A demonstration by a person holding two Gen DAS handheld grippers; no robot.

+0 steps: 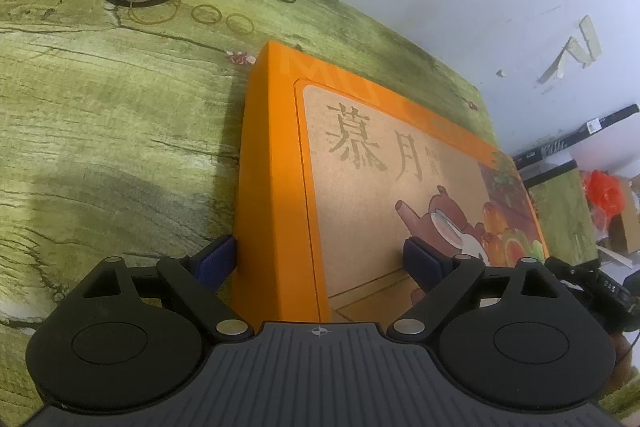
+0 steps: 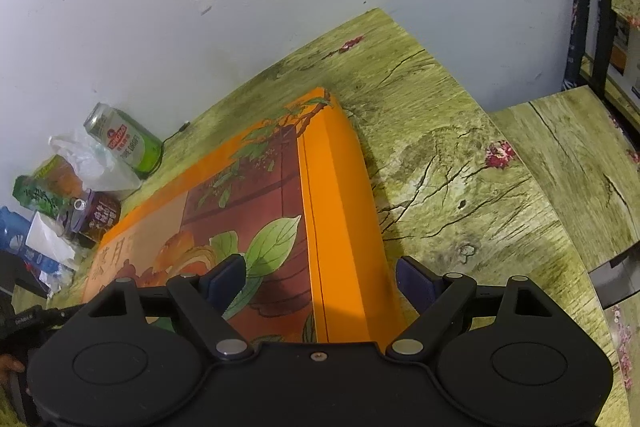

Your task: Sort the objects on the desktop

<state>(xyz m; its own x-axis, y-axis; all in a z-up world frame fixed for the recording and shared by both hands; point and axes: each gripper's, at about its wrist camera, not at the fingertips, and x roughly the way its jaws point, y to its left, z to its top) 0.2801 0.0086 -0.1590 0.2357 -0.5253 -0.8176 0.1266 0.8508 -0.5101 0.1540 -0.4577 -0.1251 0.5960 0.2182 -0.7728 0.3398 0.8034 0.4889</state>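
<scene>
Both tongs hide the orange box's (image 1: pixel 360 155) near edge.

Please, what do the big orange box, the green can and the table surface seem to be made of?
Orange box: probably cardboard with a matte printed lid; sharp folded edges, no glare.
Green can: likely aluminium; silvery rim on top, glossy printed body.
Table: looks like a printed wood-grain covering rather than bare wood, because small red flowers are printed into the pattern; what is underneath cannot be told.

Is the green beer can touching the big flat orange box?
Apart. The right wrist view shows the green beer can by the wall, with bare tabletop between it and the big flat orange box.
</scene>
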